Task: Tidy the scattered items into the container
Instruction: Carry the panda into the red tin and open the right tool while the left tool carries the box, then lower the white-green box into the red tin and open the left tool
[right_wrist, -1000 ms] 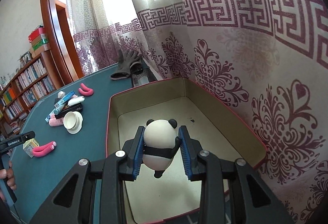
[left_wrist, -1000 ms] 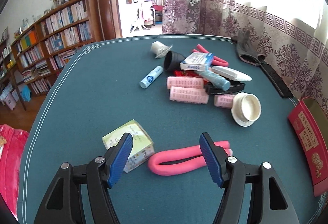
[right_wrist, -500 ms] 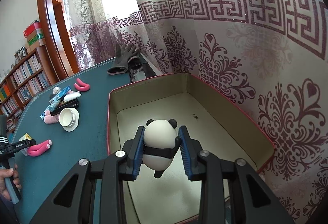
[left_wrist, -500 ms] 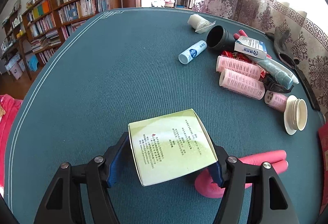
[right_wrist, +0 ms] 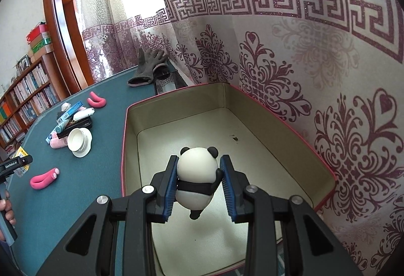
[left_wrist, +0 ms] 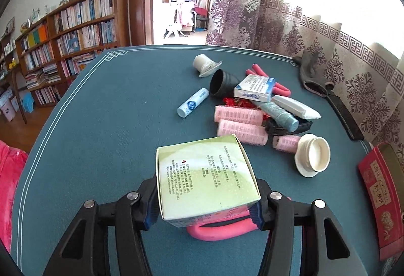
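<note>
Holding one item in each gripper, I am midway through the tidying: the panda figure (right_wrist: 196,180) is ready to go into the tin, and the green box (left_wrist: 205,178) has just been picked from the table. My right gripper (right_wrist: 198,186) is pinched on the panda's sides, its blue pads pressed against the white body, and it hangs above the open red-rimmed container (right_wrist: 255,96), whose floor looks bare apart from a small speck. To my judgement the next move on that side is simple: lower the panda a little toward the floor and spread the jaws so it drops without bouncing out. My left gripper (left_wrist: 204,210) has just been closing, with the green box between its jaws; both pads now bear on the box's sides, at about a middling spread, and the box seems lifted clear of the pink foam loop (left_wrist: 219,228) that lies on the cloth under it. That hand then needs to carry the box across to the container, which lies off to its right. Left on the teal table (left_wrist: 101,124) is the main heap: pink rollers (left_wrist: 240,124), a blue tube (left_wrist: 193,106), a white cup (left_wrist: 313,158) and a blue-and-white carton (left_wrist: 255,88), so most of the job remains.
</note>
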Demonstrator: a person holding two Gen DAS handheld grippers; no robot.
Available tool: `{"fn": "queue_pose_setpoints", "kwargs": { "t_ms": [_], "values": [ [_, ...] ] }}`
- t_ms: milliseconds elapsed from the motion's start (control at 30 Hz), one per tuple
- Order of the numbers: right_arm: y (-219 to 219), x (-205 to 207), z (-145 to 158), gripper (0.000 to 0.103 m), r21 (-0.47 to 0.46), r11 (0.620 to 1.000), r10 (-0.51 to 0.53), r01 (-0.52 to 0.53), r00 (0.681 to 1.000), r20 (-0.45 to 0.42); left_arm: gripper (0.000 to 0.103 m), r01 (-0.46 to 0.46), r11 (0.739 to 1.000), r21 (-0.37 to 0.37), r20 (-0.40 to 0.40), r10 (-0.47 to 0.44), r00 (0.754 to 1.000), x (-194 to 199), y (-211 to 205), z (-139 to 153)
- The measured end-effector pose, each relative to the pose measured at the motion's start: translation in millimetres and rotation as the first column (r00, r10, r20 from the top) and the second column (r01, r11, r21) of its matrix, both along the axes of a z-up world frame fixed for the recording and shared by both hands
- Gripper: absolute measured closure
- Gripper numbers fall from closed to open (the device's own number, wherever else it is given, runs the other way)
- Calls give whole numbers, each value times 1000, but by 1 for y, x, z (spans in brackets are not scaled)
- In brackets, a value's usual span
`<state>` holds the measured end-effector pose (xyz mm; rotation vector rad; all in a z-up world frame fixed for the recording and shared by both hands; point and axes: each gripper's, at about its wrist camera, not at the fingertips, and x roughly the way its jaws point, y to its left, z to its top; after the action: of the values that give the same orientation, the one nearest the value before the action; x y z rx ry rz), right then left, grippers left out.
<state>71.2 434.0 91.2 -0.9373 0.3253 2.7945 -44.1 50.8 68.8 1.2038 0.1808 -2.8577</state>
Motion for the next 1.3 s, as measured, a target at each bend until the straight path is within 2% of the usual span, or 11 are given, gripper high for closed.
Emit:
{"fn": "queue_pose_setpoints", "kwargs": {
  "t_ms": [200, 400, 667, 767, 800, 833, 867, 967, 1033, 1133, 1300],
  "values": [
    [16, 9, 7, 67, -3, 1000, -14, 13, 1000, -26, 45, 228, 974, 6, -47, -227, 973, 4, 88, 29],
    [30, 12, 7, 67, -36, 999, -4, 3, 999, -42, 45, 432, 902, -9, -70, -432, 899, 8, 184, 48],
    [35, 16, 5, 66, -55, 998, 31, -34, 998, -47, 45, 590, 807, 13, -60, -588, 806, 5, 277, 51],
    [37, 21, 6, 58, -51, 998, 39, -42, 998, -53, 32, 628, 778, 20, -44, -627, 778, 5, 302, 47],
    [36, 24, 7, 43, -43, 998, 35, -38, 998, -57, 19, 632, 775, 19, -42, -631, 775, 5, 307, 46],
    [37, 29, 8, 28, -35, 999, 27, -29, 998, -64, 16, 632, 774, 18, -48, -631, 774, 5, 311, 45],
    [37, 33, 10, 24, -28, 999, 21, -24, 997, -72, 16, 631, 776, 15, -54, -629, 775, 6, 313, 44],
    [35, 43, 12, 24, 8, 1000, 28, -27, 997, -68, 16, 617, 787, -8, -51, -616, 786, 8, 312, 40],
    [31, 50, 12, 24, 19, 999, 30, -29, 998, -57, 0, 608, 793, -22, -24, -609, 793, 8, 309, 33],
    [28, 58, 11, 24, 20, 999, 28, -27, 999, -40, 0, 600, 798, -45, 5, -601, 799, 9, 300, 23],
    [24, 63, 13, 23, 3, 1000, 2, -1, 999, -39, 0, 561, 815, -142, 14, -566, 825, 21, 270, 17]
  ]
}}
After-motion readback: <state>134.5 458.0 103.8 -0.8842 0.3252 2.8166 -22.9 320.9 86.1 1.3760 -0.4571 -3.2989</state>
